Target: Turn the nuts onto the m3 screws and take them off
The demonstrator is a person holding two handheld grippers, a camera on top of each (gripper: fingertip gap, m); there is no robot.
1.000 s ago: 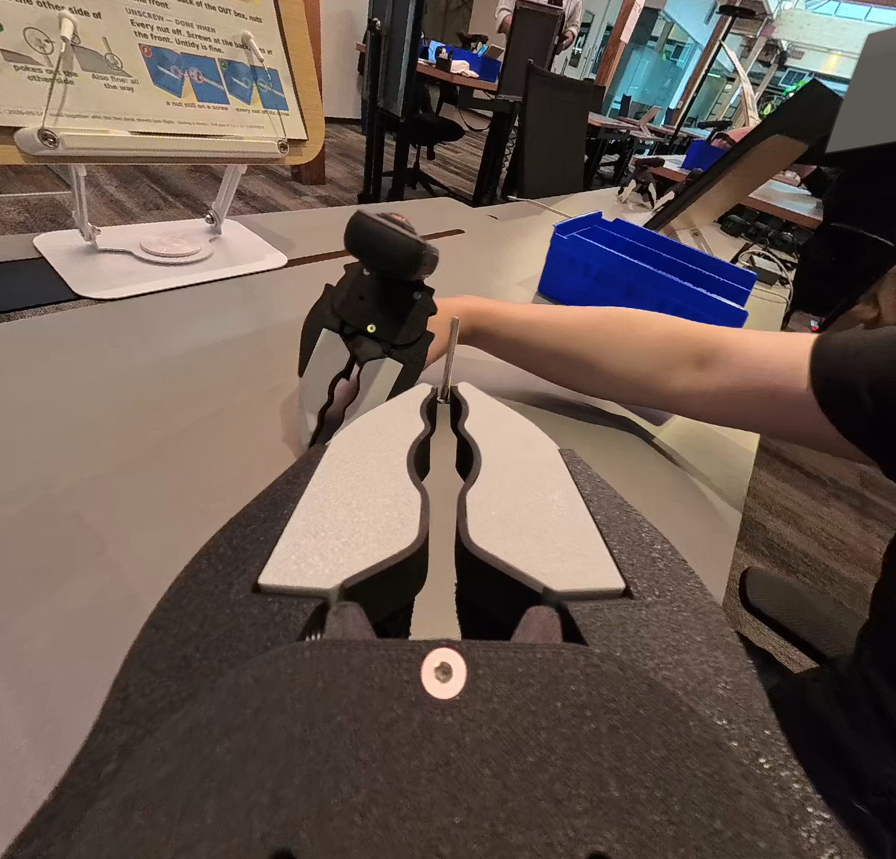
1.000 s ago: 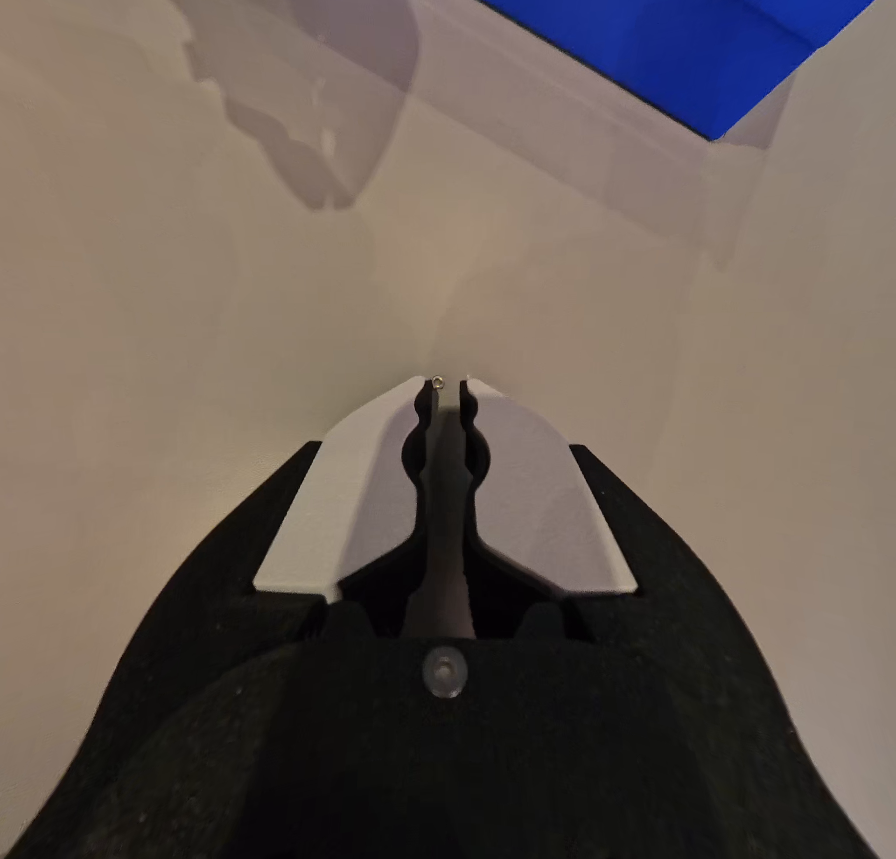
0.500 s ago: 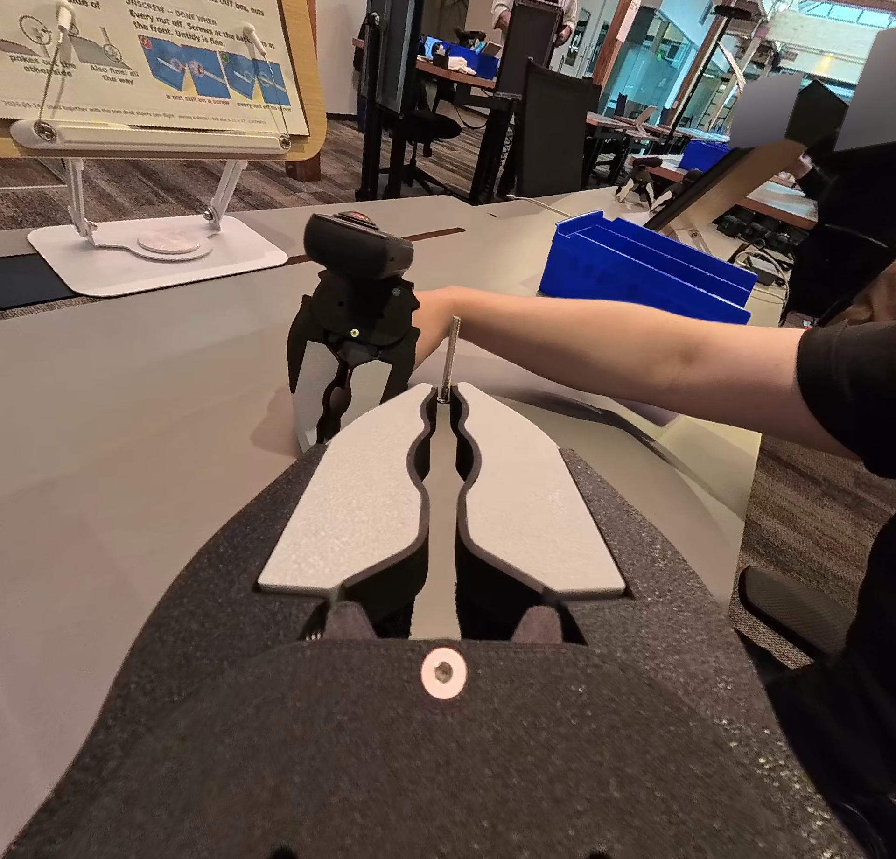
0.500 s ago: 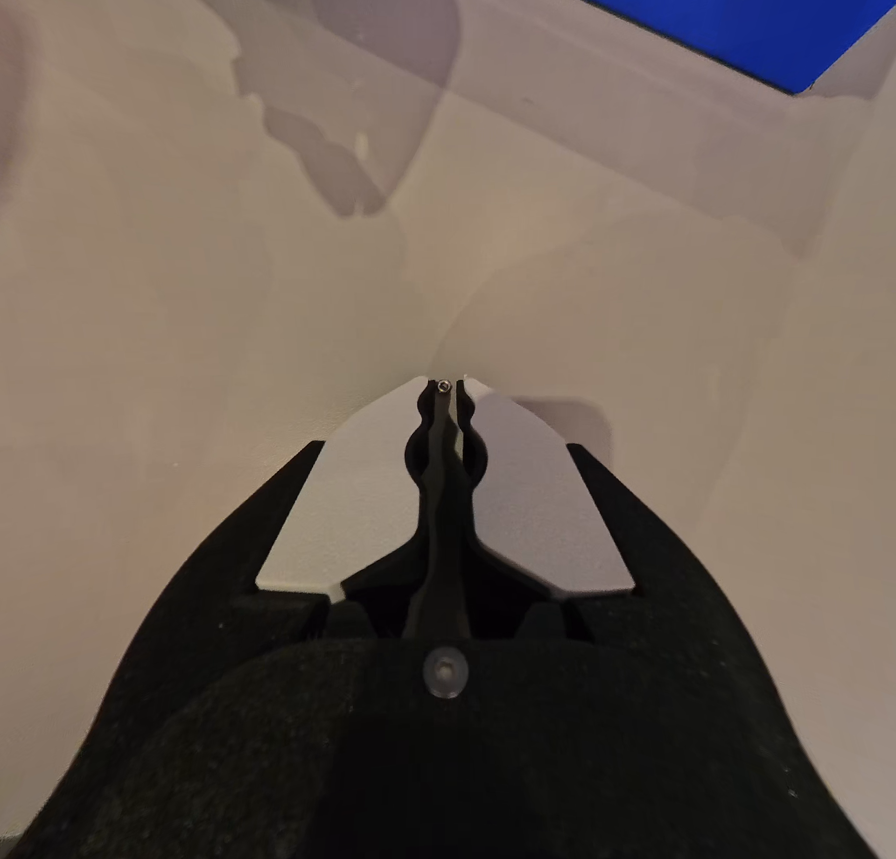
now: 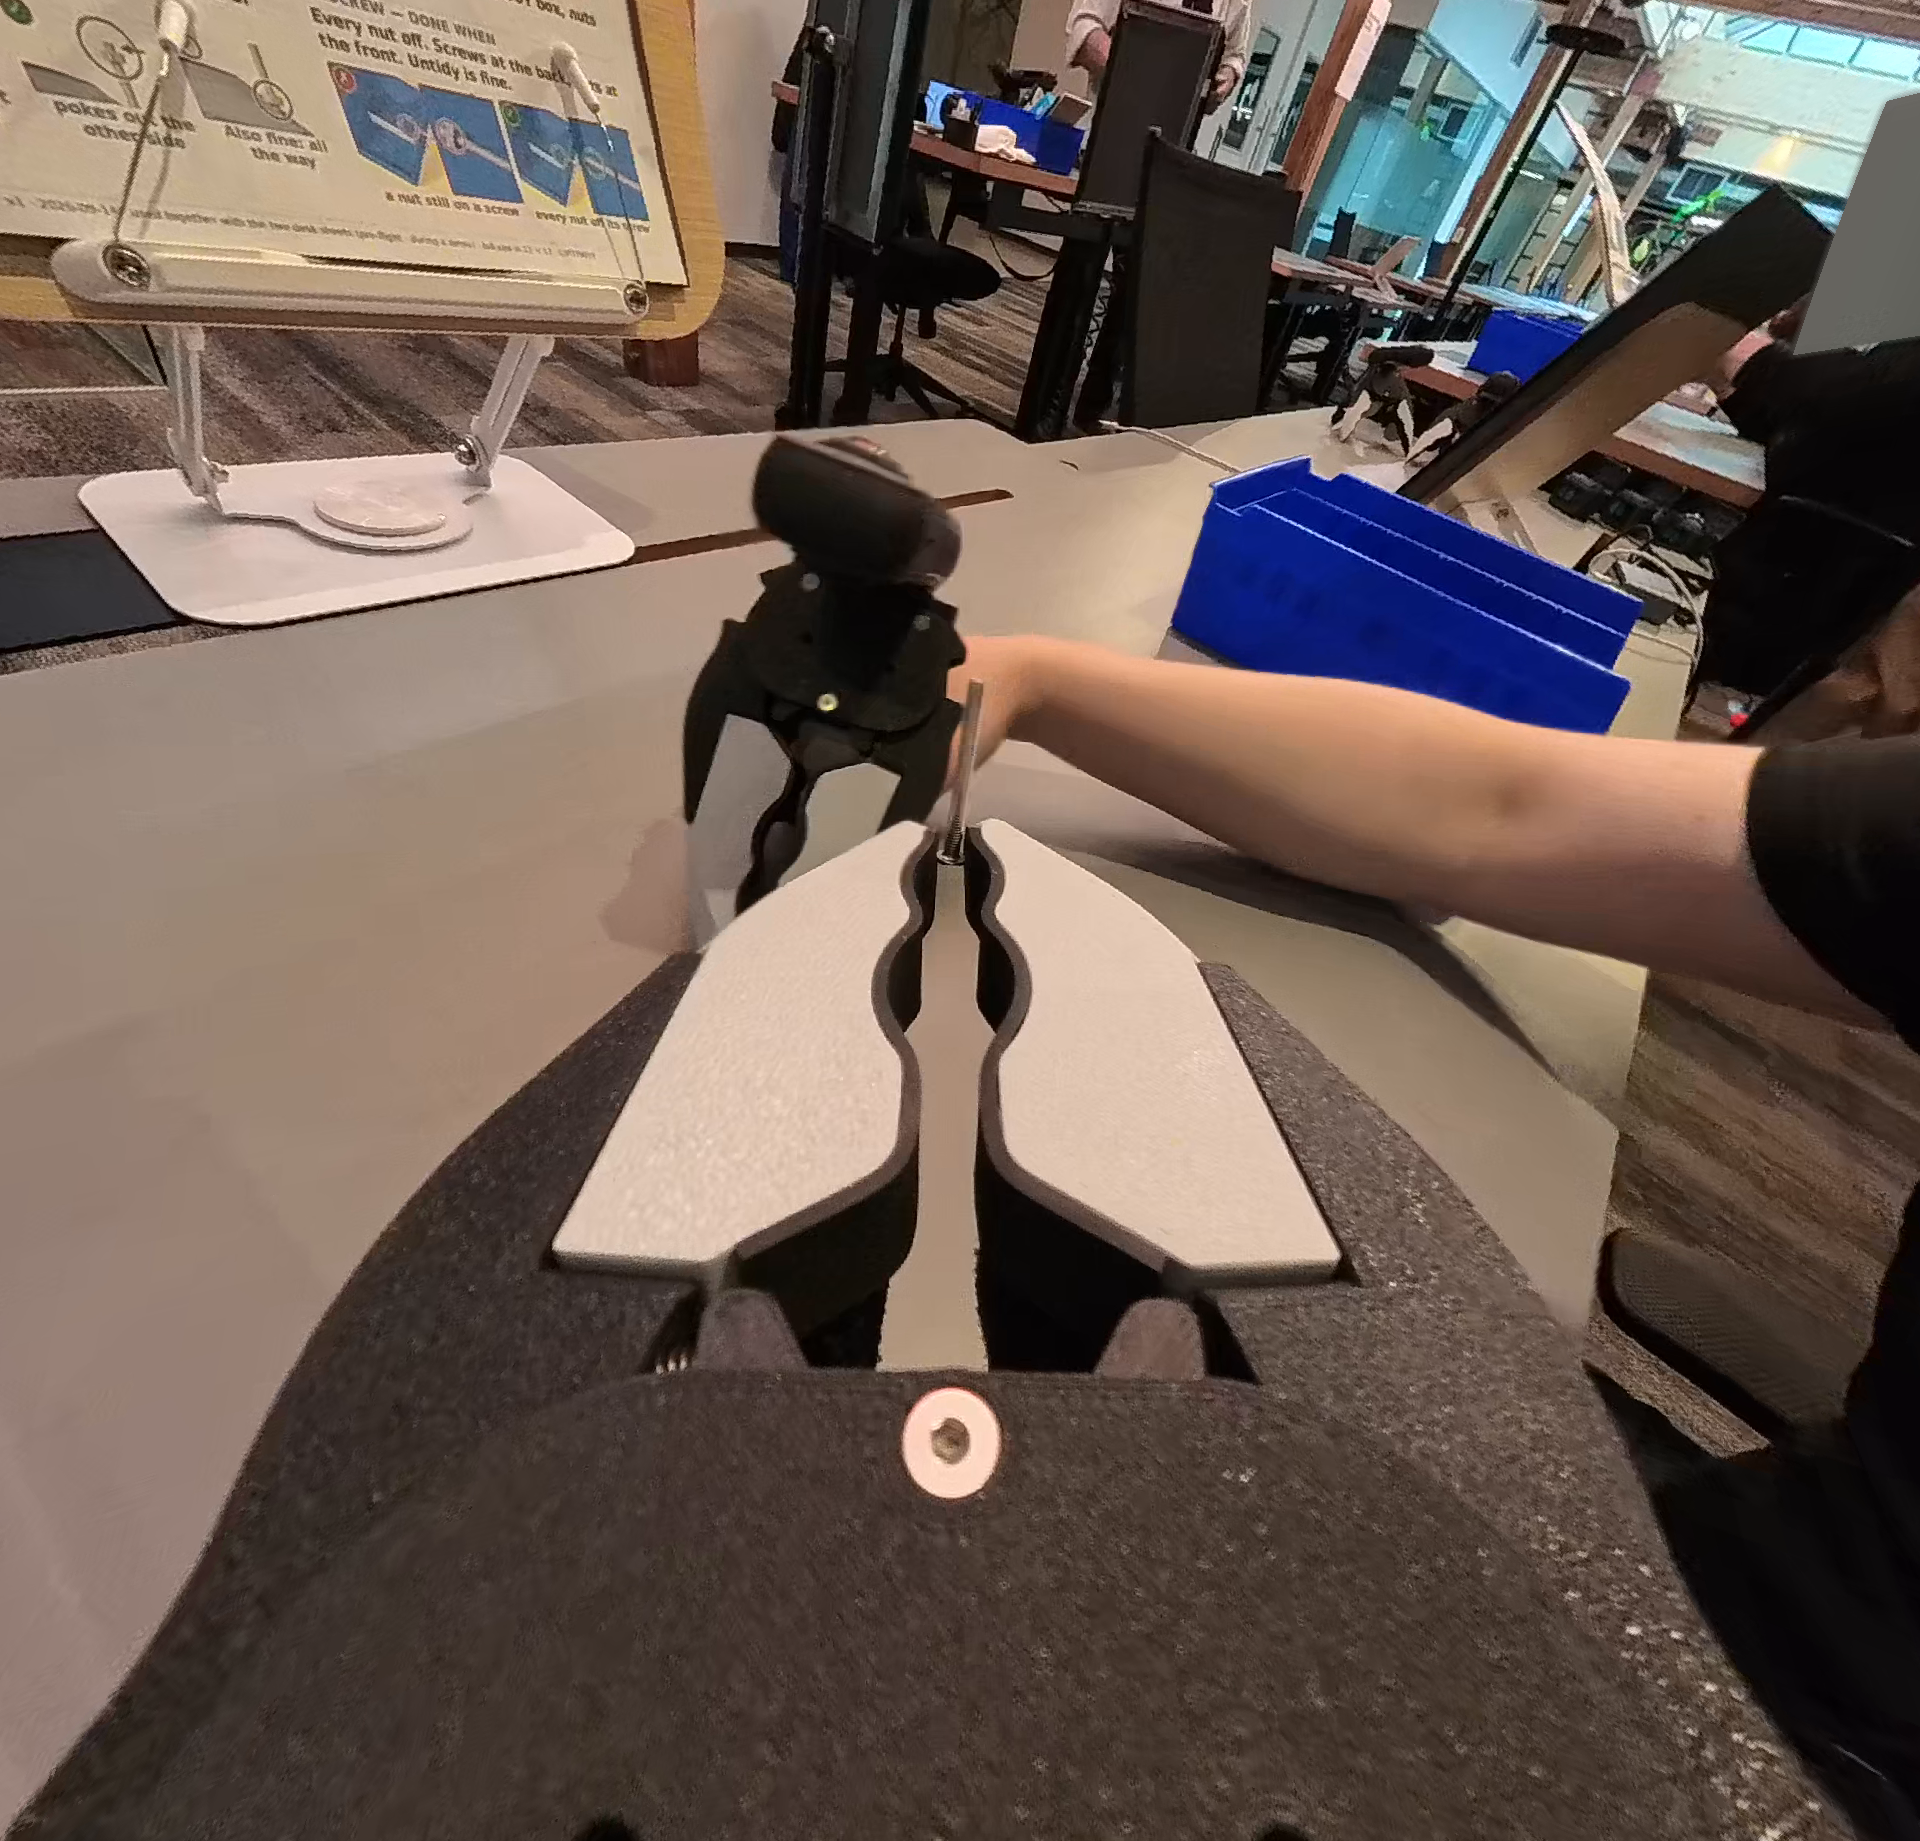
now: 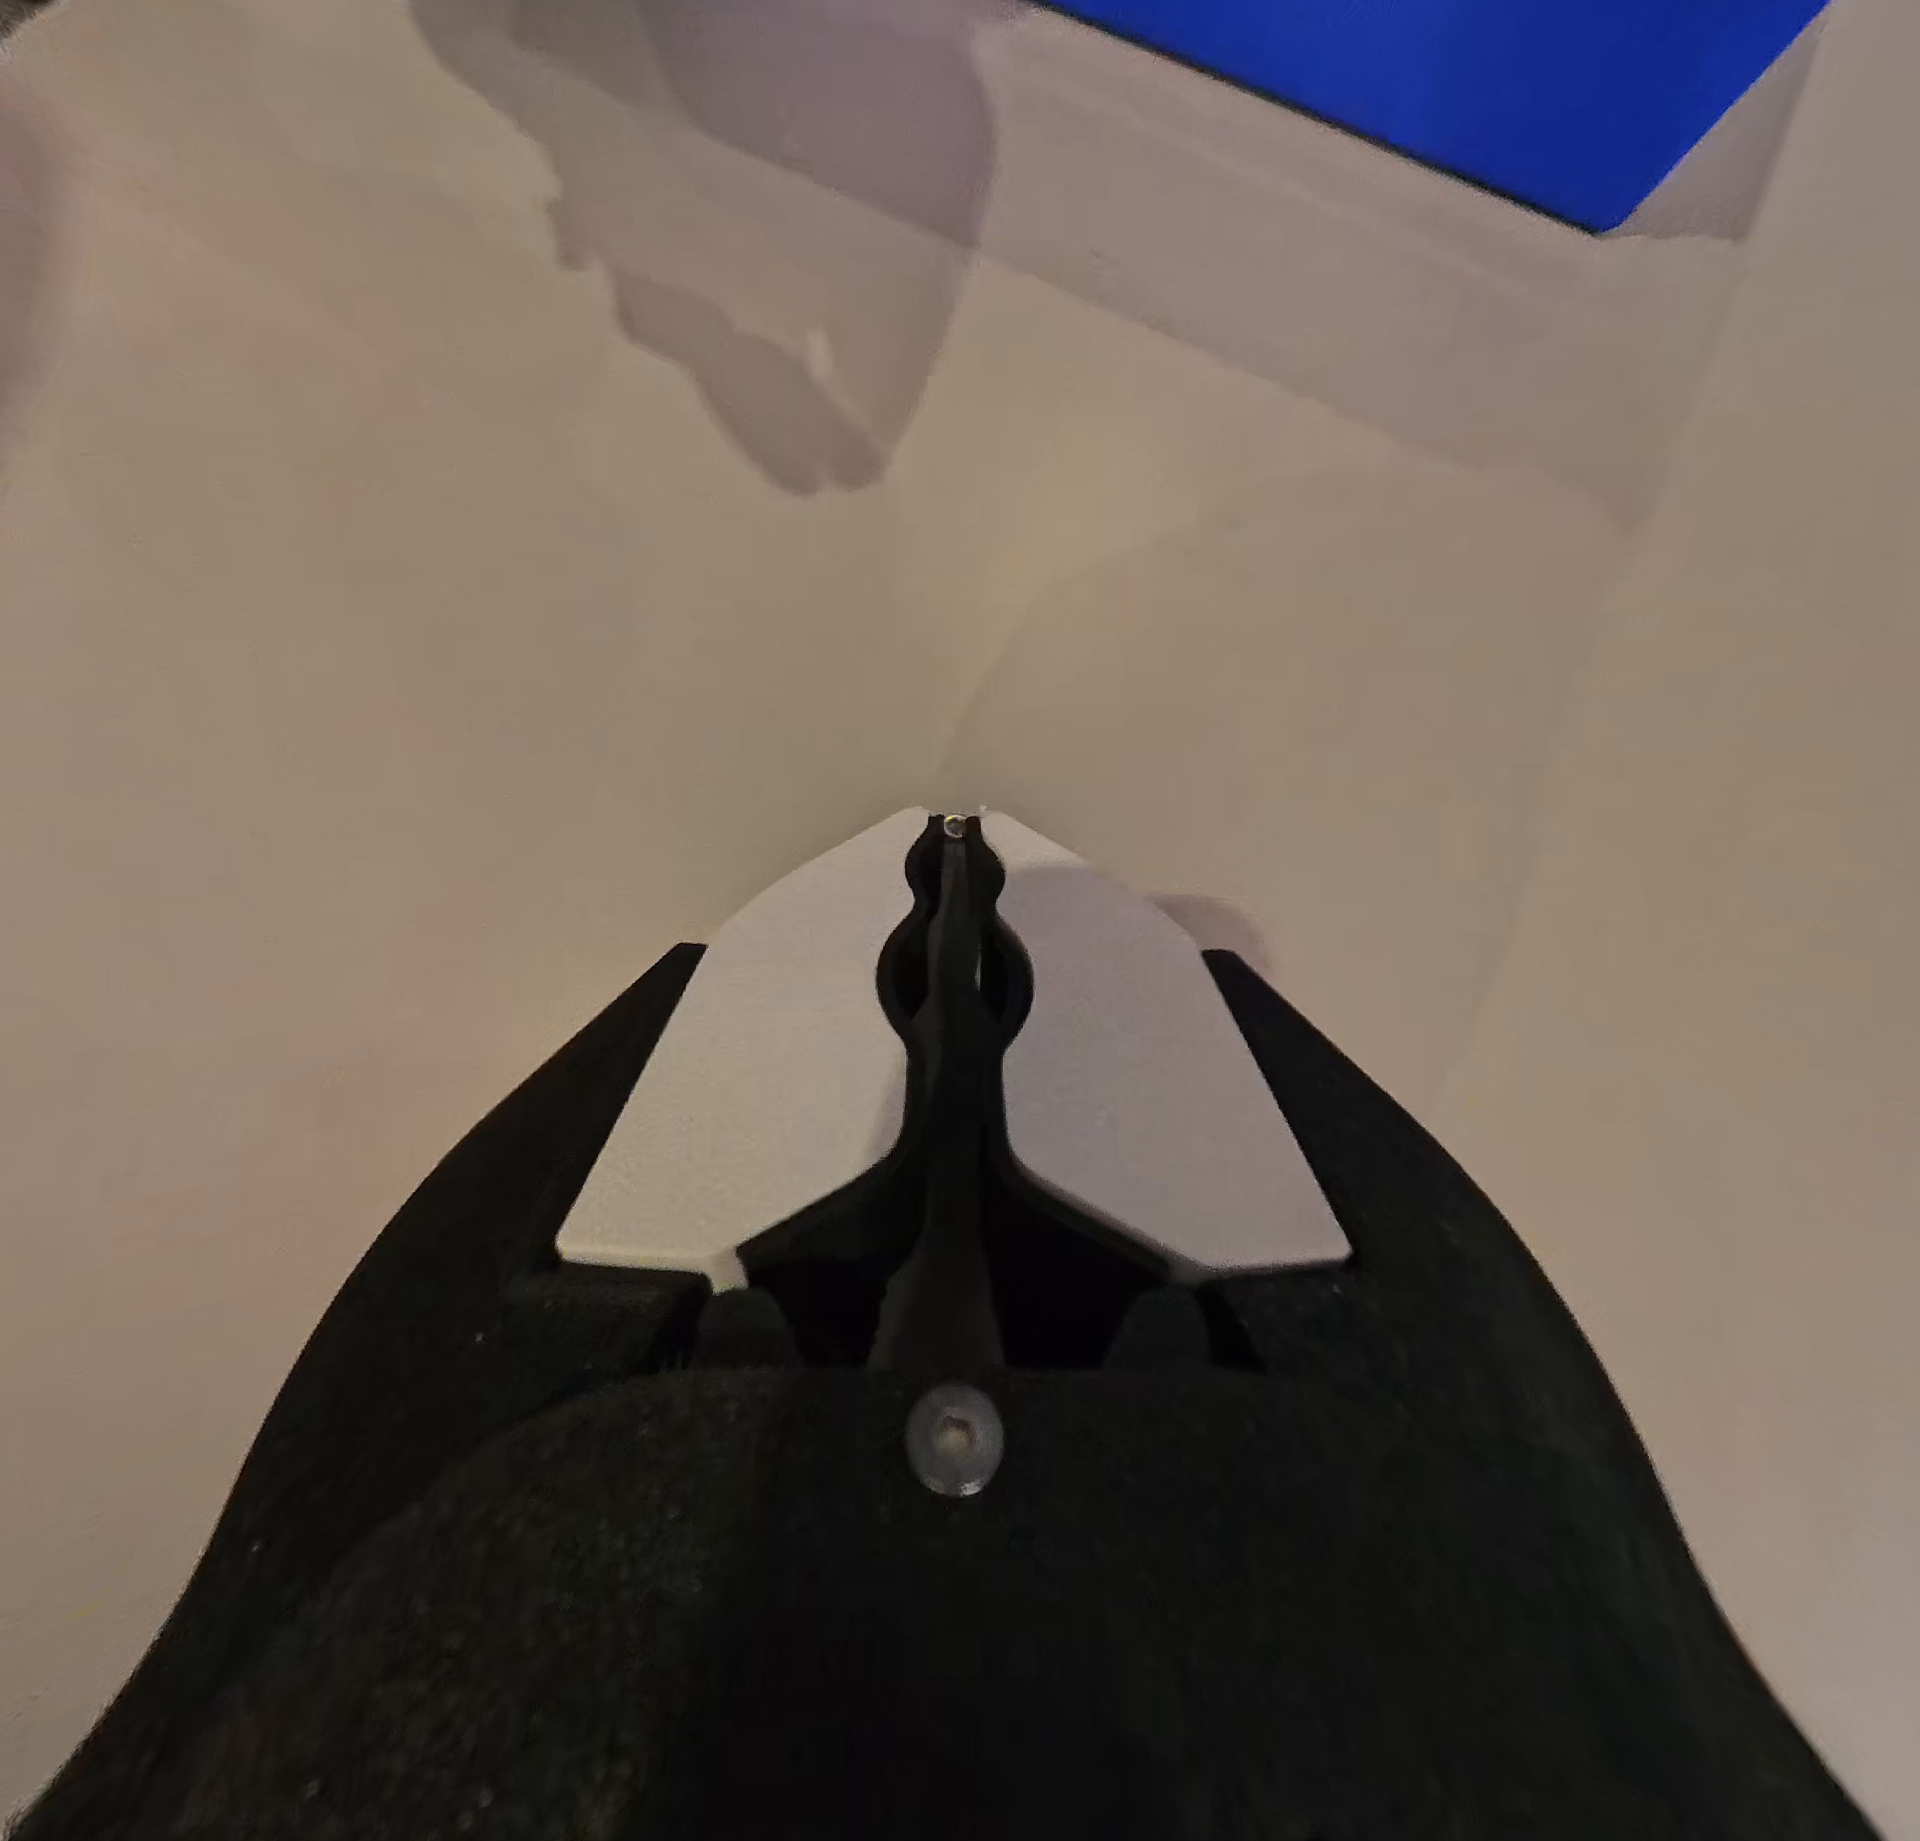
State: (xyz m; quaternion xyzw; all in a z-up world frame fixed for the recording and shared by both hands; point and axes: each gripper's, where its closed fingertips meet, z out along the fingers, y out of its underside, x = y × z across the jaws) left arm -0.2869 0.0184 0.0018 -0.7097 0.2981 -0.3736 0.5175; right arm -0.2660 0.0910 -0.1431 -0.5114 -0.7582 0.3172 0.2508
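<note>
My left gripper is shut on a thin m3 screw that stands upright out of its fingertips. The right gripper shows in the left wrist view, pointing down at the grey table just left of and beyond the screw, held by a bare arm. In the right wrist view, my right gripper is shut on a tiny shiny nut pinched at its fingertips, close above the table.
A blue divided bin stands on the table at the right; its corner shows in the right wrist view. A white stand holding an instruction sheet stands at the back left. Desks, chairs and a standing person lie beyond the table. Left tips to right tips: about 15 cm.
The right gripper's fingers closed onto the nut on the table, then lifted slightly. In the left wrist view it shifted a little. The left gripper kept hold of the screw.
</note>
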